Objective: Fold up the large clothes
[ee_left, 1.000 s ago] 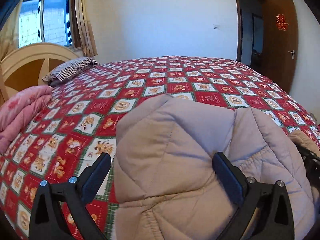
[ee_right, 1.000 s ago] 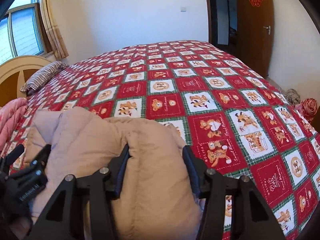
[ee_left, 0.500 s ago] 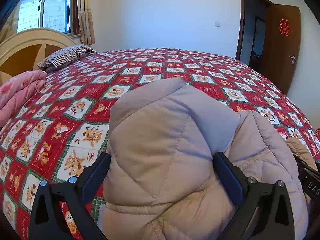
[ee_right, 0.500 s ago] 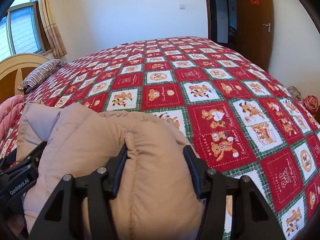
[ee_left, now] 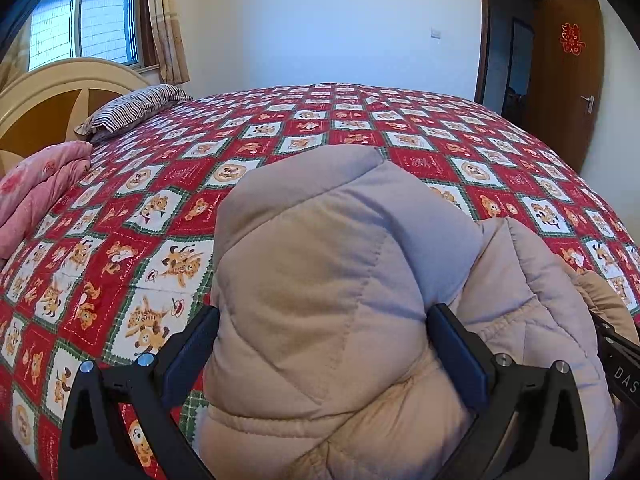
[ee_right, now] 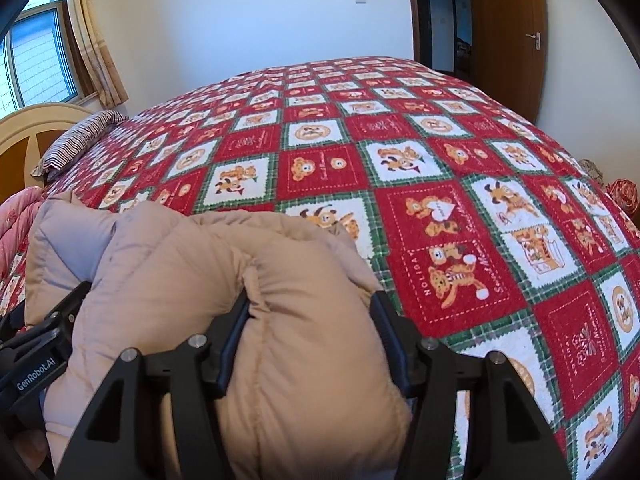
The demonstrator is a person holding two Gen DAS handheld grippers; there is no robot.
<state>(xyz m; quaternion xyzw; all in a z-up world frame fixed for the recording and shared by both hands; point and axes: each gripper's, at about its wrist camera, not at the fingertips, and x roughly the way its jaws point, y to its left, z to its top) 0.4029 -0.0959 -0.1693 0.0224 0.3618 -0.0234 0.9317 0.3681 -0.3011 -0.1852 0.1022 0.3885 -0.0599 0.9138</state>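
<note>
Our left gripper [ee_left: 322,344] pinched the beige quilted jacket [ee_left: 340,280] while our right gripper [ee_right: 310,334], jaws opening, loosened around it, lowering the bundle onto the bedspread's [ee_right: 440,152] near edge for folding.

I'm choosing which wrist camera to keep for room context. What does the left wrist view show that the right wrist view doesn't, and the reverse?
Only the left wrist view: the pink quilt seen broadly, and the window more fully. Only the right wrist view: a red patterned bundle past the bed's far edge. Both: the beige coat between the fingers of the left gripper and the right gripper, whose jaws are opening, the bedspread, the striped pillow, the headboard and the door.
</note>
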